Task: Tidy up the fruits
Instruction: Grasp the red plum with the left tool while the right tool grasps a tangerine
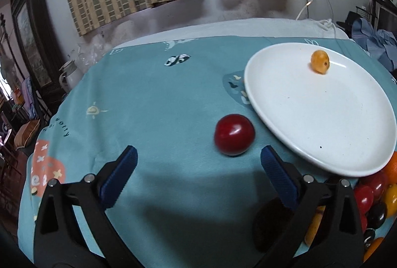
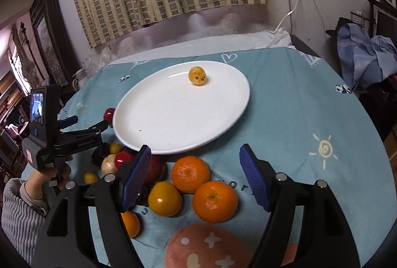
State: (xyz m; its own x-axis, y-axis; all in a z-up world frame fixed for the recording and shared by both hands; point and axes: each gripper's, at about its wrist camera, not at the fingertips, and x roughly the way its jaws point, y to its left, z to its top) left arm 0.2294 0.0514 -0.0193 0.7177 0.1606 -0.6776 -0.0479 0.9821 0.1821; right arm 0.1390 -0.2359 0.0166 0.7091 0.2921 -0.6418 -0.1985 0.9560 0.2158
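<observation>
My left claw [image 1: 198, 158] stands wide and empty; the red plum [image 1: 234, 134] lies on the blue cloth [image 1: 148, 94] just above its tips, beside the white plate [image 1: 322, 119]. My right claw [image 2: 194, 160] is half wide, holding nothing, above two oranges [image 2: 190, 174] at lower centre. One small yellow fruit [image 2: 197, 76] sits on the plate.

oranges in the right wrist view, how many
3: two oranges side by side just below the plate, at and; one half hidden behind the right gripper's fingers. More may be hidden.
</observation>
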